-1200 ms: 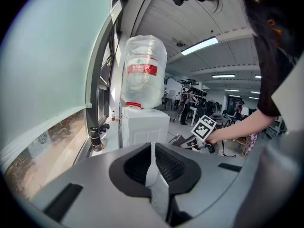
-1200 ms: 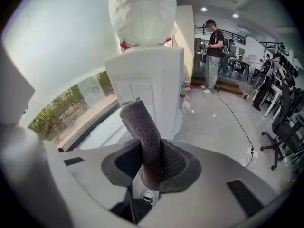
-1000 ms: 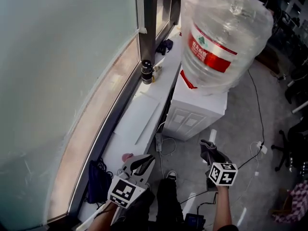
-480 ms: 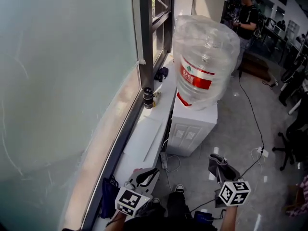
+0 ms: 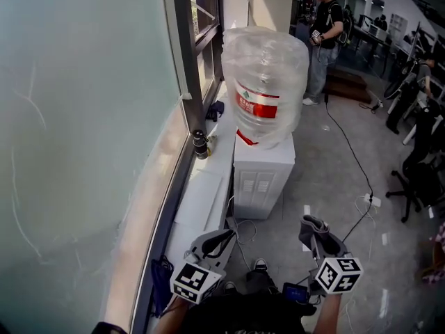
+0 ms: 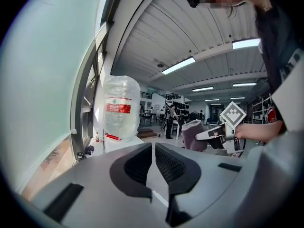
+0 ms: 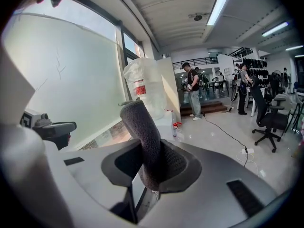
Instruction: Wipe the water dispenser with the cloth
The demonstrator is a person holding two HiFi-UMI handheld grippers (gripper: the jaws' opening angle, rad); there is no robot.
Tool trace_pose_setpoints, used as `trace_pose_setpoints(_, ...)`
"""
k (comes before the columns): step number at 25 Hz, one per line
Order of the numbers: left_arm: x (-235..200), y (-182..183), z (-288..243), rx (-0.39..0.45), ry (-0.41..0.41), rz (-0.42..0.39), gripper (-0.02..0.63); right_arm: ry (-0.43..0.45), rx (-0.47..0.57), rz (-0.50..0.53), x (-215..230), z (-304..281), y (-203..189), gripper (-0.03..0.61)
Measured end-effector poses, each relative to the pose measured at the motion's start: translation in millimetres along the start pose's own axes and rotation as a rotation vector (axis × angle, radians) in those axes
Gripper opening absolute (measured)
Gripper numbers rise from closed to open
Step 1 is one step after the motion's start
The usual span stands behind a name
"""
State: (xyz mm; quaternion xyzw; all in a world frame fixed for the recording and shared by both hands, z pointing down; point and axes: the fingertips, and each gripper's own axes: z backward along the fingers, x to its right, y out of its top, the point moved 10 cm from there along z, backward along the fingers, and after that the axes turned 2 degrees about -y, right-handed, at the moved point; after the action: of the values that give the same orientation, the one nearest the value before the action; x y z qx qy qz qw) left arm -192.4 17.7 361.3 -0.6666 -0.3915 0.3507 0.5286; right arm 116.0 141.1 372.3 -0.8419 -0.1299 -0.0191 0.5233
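The water dispenser (image 5: 261, 179) is a white cabinet against the window sill, carrying a large clear bottle (image 5: 264, 89) with a red label. It stands well ahead of both grippers. My right gripper (image 5: 314, 234) is low at the right, shut on a rolled grey cloth (image 7: 142, 137) that sticks up from its jaws. My left gripper (image 5: 217, 243) is low at the left, jaws together with nothing between them. The left gripper view shows the bottle (image 6: 121, 106) far off and the cloth (image 6: 192, 134) to the right.
A white window sill (image 5: 201, 193) under frosted glass runs along the left, with a small dark bottle (image 5: 200, 145) on it. Cables and a power strip (image 5: 368, 200) lie on the floor. A person (image 5: 323, 33) stands behind the dispenser. Office chairs (image 5: 417, 179) are at the right.
The head view has drawn back, so the dispenser looks smaller and farther, with more of the room showing. Both grippers stay low; the cloth is still held.
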Motion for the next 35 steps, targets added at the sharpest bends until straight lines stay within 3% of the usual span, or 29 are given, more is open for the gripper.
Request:
trace_pose_setpoints(10, 38.2, 1.8, -11.8, 0.014, -0.102, -0.029, 0.028, 0.01, -0.016, 0.011, -7.9, 15.6, -18.2, 0.104)
trace_pose_setpoints(35, 41.9, -11.7, -7.0, 0.001, -0.079, -0.013, 0.028, 0.006, -0.02, 0.058, -1.3, 10.8, -18.8, 0.104)
